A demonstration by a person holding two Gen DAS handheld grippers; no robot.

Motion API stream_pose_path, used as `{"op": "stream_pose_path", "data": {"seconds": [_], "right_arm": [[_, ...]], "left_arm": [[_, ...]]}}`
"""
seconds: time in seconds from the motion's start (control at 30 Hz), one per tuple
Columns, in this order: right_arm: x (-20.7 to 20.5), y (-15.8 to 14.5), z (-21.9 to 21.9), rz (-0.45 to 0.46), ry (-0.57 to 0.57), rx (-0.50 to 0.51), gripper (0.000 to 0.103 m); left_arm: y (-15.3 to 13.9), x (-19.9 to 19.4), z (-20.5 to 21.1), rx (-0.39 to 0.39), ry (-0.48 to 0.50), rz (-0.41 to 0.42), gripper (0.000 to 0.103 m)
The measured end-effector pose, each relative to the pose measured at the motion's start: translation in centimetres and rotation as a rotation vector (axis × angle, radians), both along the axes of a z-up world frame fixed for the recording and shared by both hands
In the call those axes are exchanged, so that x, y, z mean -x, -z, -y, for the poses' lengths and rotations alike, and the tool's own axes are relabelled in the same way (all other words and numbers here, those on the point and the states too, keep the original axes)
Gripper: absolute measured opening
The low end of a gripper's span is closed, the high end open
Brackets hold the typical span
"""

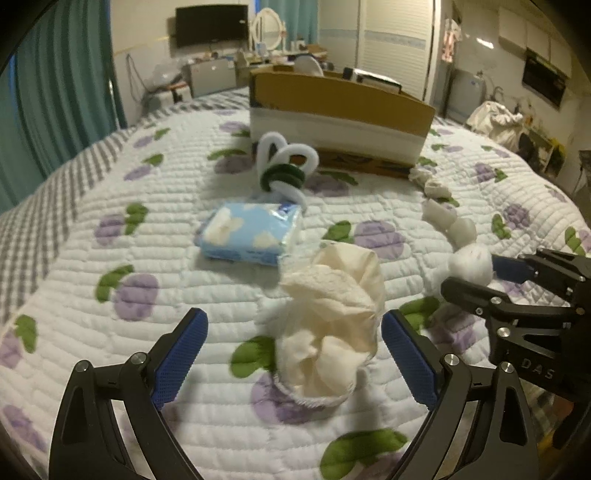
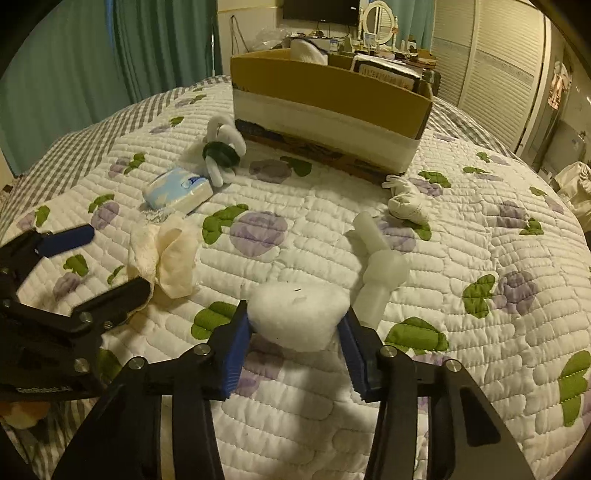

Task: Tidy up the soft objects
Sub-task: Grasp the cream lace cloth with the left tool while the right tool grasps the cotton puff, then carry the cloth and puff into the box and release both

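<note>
My left gripper (image 1: 294, 354) is open, its blue pads on either side of a crumpled cream cloth (image 1: 332, 321) lying on the quilt; the cloth also shows in the right wrist view (image 2: 166, 258). My right gripper (image 2: 295, 328) is shut on a white cotton ball (image 2: 299, 317), seen too in the left wrist view (image 1: 471, 264). A blue tissue pack (image 1: 247, 232), a white and green pipe-cleaner bundle (image 1: 284, 166), a white foam piece (image 2: 380, 266) and a small white sock (image 2: 406, 206) lie on the bed. A cardboard box (image 2: 332, 110) stands behind them.
The bed is covered by a white quilt (image 2: 480, 240) with purple flowers and green leaves. Green curtains (image 2: 92, 55) hang at the left. A cluttered desk with a TV (image 1: 210, 24) and mirror stands beyond the box.
</note>
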State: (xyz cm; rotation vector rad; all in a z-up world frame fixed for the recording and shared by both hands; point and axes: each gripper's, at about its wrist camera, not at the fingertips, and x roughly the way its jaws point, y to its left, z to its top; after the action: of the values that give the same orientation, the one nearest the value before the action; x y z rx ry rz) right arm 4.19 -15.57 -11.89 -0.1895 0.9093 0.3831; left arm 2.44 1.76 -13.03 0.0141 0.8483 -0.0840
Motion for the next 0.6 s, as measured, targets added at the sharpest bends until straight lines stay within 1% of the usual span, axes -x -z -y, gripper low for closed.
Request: {"op": "stream_pose_path", "data": {"seconds": [0.1, 0.13, 0.2, 0.23, 0.27, 0.33, 0.37, 0.43, 0.53, 0.6], "right_arm": [[-0.1, -0.4, 0.4, 0.007, 0.015, -0.011, 0.045], [-0.1, -0.4, 0.5, 0.008, 0.018, -0.015, 0.045], [-0.1, -0.5, 0.7, 0.012, 0.022, -0.017, 0.045], [-0.1, -0.5, 0.7, 0.011, 0.022, -0.018, 0.045], [-0.1, -0.6, 0.7, 0.011, 0.022, -0.019, 0.045], [0.0, -0.5, 0.7, 0.010, 0.020, -0.020, 0.045], [0.1, -0.6, 0.7, 0.012, 0.019, -0.020, 0.045], [0.2, -0.6, 0.8, 0.016, 0.018, -0.021, 0.045], [0.5, -1.0, 1.1, 0.024, 0.017, -0.033, 0.045], [0.8, -1.3, 1.4, 0.030, 0.023, -0.040, 0.045]], "left_arm": [[0.6, -0.8, 0.6, 0.035, 0.025, -0.026, 0.094], [0.9, -1.0, 0.8, 0.043, 0.034, -0.033, 0.088], [1.3, -1.3, 1.2, 0.039, 0.042, -0.045, 0.085], [1.7, -1.5, 1.4, 0.034, 0.047, -0.053, 0.078], [1.9, -1.6, 1.5, 0.034, 0.051, -0.063, 0.067], [2.2, -1.6, 1.4, 0.042, 0.057, -0.070, 0.061], [2.1, -1.4, 1.4, 0.046, 0.062, -0.065, 0.049], [1.7, -1.2, 1.2, 0.052, 0.073, -0.059, 0.036], [1.3, -0.5, 1.1, 0.062, 0.075, -0.050, 0.027], [0.7, 0.1, 1.2, 0.064, 0.078, -0.037, 0.027]]}}
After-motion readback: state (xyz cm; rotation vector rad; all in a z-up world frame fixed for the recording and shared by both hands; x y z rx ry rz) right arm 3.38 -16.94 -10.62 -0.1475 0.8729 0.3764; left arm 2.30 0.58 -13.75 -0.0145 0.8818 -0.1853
